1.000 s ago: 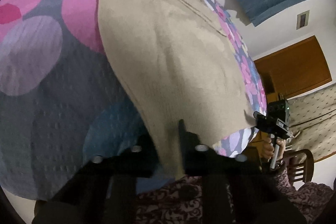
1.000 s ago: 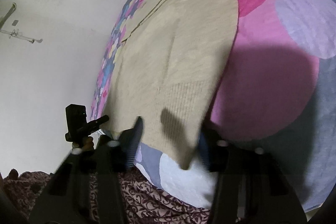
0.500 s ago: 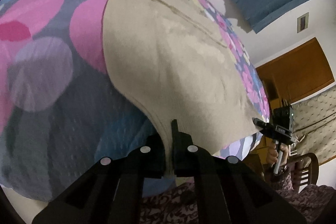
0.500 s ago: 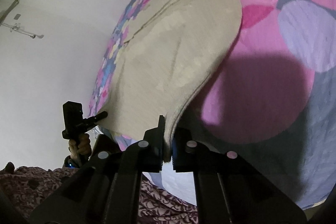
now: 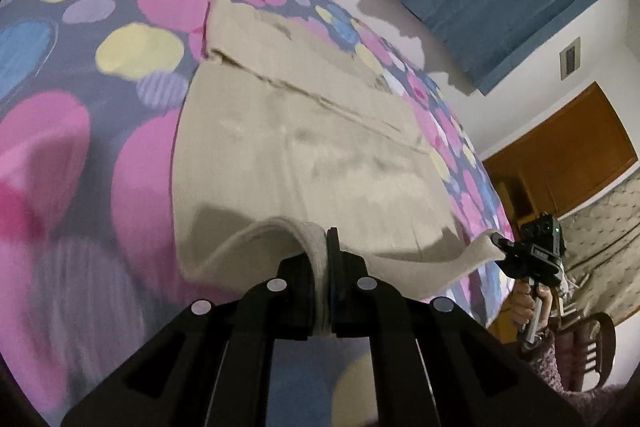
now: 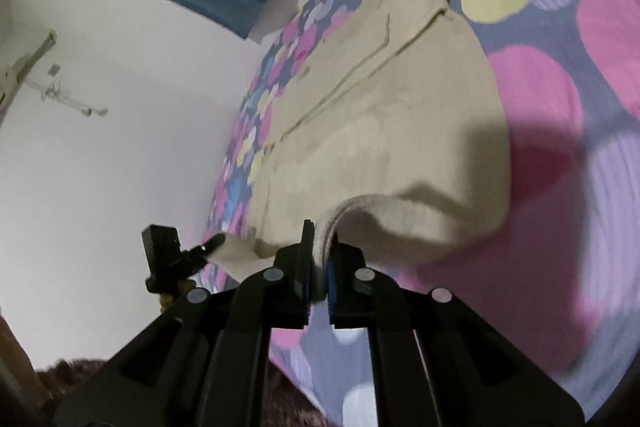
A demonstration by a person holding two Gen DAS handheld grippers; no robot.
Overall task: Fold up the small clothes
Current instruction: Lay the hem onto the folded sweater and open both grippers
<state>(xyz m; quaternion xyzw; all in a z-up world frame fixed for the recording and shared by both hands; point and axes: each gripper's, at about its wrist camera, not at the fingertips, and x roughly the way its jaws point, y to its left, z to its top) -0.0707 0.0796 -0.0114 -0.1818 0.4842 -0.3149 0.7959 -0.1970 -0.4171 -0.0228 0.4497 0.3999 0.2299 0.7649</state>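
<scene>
Both the left gripper [image 5: 325,269] and the right gripper [image 6: 318,259] are pinching the near hem of the beige sweater [image 5: 304,155] lying on the spotted bedspread [image 5: 60,131], beginning a fold that probably needs carrying forward evenly

1. The hem of the beige garment [image 5: 304,155] vanishes between the left gripper [image 5: 325,247] pads; how far the cloth runs inside cannot be seen.
2. Likewise at the right gripper [image 6: 320,239], whose pads cover the pinched edge.
3. The spotted bedspread [image 5: 72,155] smears into blur at the left wrist view's lower left.
4. The hand [image 5: 524,303] under the far gripper is partly hidden by its handle.
5. The wooden chair [image 5: 592,351] is cut off by the picture's rim.
</scene>
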